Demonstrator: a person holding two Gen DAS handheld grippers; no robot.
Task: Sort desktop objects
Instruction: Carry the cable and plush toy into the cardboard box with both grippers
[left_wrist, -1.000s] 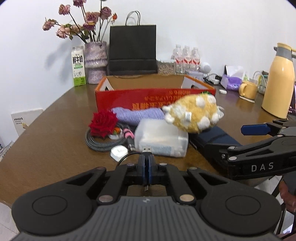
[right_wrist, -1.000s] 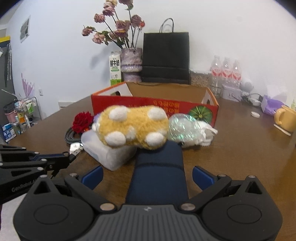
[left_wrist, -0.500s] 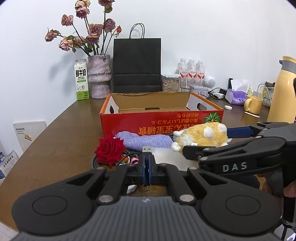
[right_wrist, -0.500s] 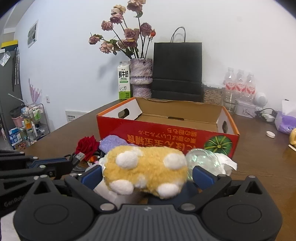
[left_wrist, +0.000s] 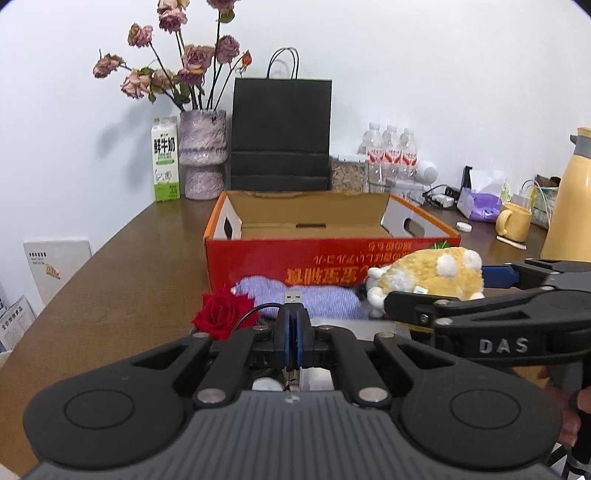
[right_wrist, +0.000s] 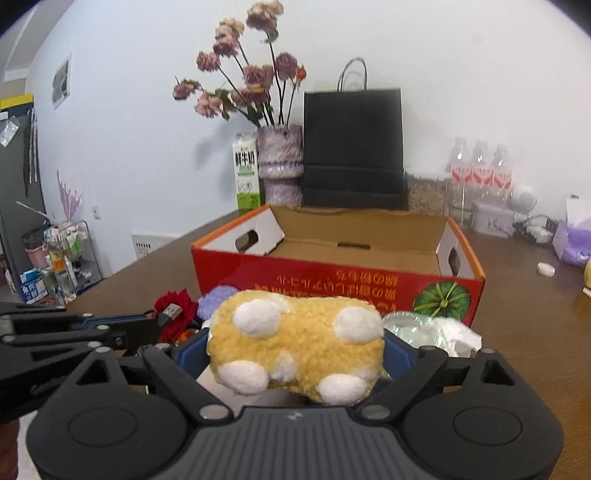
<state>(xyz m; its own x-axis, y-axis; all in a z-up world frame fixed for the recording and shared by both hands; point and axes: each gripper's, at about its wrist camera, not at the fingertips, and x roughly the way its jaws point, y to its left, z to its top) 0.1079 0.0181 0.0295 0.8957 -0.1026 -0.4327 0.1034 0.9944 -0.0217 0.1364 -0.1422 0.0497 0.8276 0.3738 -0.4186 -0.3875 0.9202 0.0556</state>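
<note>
Going left to right with the red box as the anchor: off its left front corner the left gripper is clenched tight on a USB cable, plug poking out past the tips and the black cord looping down toward a red rose that sits just in front of that same corner. A purple knit thing lies along the box's front wall. Toward the box's right front corner, the right gripper has the yellow plush toy sitting between its blue pads, and the jaws are closing in on it; looks like they're about touching the fluff, but I wouldn't call it a firm squeeze yet. My take: let the pinch finish and bite the middle of the body, since plush squashes and can slip out. Then both things need to clear the front wall, which is the one edge in the way. The box is open on top and looks empty inside, so there's plenty of room in there. The two grippers are near each other, so I'd go in one at a time, and mind the dangling cord snagging the rose.
</note>
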